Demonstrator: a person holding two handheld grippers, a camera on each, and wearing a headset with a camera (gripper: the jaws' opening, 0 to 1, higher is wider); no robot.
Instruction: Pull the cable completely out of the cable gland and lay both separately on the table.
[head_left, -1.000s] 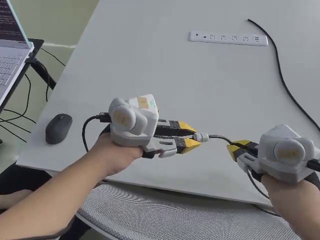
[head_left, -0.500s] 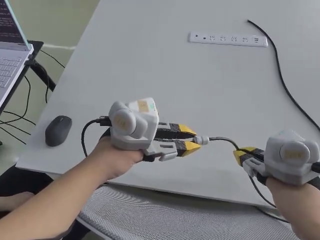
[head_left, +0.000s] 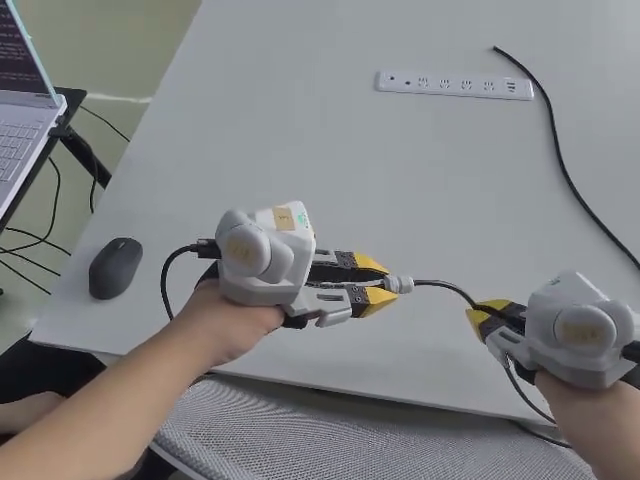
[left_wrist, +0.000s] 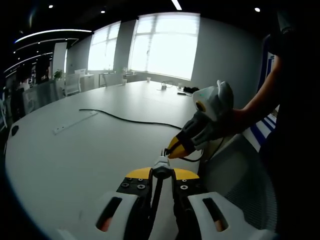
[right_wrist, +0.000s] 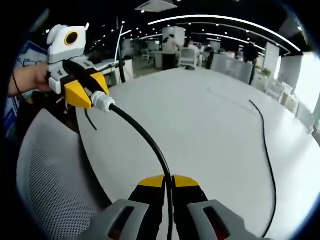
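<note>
Left gripper (head_left: 384, 281) is clamped shut on the cable gland (head_left: 401, 285) and right gripper (head_left: 476, 313) pinches the black cable (head_left: 445, 288). Pull straight apart along the cable, rightward, without twisting.

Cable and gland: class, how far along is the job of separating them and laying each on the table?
Done: the left gripper is shut on the gland and the right gripper on the cable. In hand: the pull apart; the cable enters the gland, so it is not out yet. Left: draw it fully free, then lay both separately on the table.
</note>
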